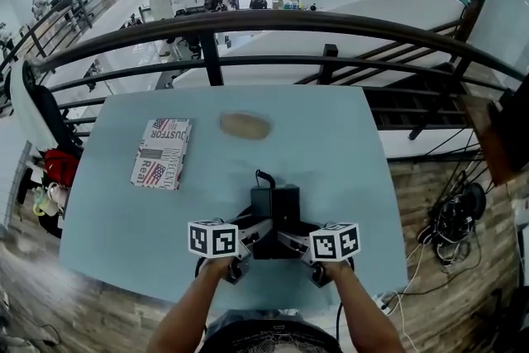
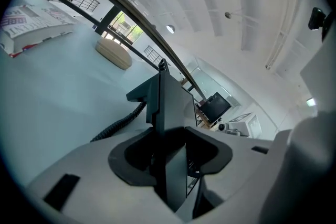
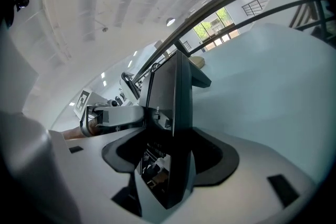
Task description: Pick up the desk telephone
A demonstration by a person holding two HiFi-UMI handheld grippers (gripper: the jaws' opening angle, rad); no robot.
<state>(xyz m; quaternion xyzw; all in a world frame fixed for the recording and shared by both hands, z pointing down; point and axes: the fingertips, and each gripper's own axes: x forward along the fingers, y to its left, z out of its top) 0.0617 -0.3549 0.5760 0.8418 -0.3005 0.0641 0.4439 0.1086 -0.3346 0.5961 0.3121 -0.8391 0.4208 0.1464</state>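
Telephone (image 1: 275,207) noted near front of bench (image 1: 347,145). Its left edge is pinched by left gripper (image 1: 254,232), its right edge by right gripper (image 1: 291,240). Book (image 1: 161,153) lies well apart.

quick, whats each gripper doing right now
left gripper: closed on the phone, at one side.
right gripper: closed on the phone, at its other side.

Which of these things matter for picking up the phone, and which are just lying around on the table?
For the job: desk telephone; left gripper and right gripper, closed on its sides.
Just lying about: printed book; tan oval lump.
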